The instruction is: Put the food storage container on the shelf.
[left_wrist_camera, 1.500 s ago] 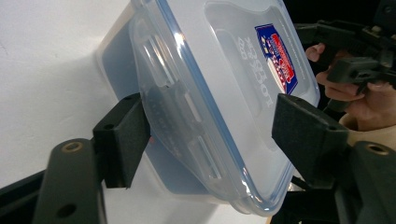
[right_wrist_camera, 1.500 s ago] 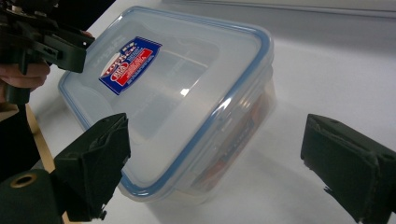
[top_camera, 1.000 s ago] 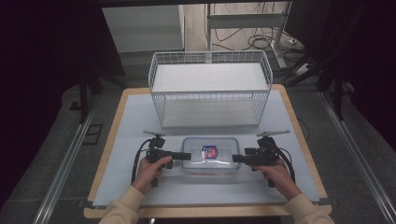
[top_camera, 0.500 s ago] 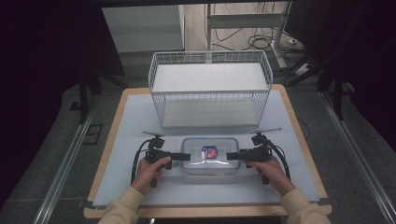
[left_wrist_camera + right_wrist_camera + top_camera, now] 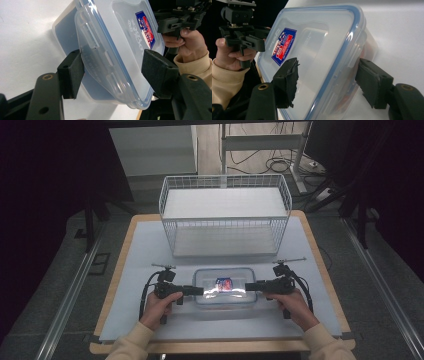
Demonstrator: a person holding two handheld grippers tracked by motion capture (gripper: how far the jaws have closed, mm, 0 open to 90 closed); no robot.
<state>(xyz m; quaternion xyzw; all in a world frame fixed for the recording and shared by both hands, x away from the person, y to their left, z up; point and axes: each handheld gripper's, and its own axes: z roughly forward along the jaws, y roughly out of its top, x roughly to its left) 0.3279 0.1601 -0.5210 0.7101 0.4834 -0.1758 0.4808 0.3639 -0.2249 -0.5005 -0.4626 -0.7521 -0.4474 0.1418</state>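
Observation:
A clear plastic container (image 5: pixel 222 287) with a blue-rimmed lid and a red and blue label lies flat on the white mat near the table's front. My left gripper (image 5: pixel 199 290) holds its left short end, one pad under the base and one on the lid (image 5: pixel 112 37). At the right short end, my right gripper (image 5: pixel 248 286) has just been closing its jaws. They now clamp the lid (image 5: pixel 317 45) and the base between the pads. Each gripper view also shows the other hand and its gripper beyond the container.
A white wire basket (image 5: pixel 225 181) stands behind the container at the middle of the table, its front wall a short way off. The white mat (image 5: pixel 140 260) covers the wooden tabletop, and dark floor and metal rails surround the table.
The right gripper's jaws have drawn in on the container's right end. The left hand and the container sit as before.

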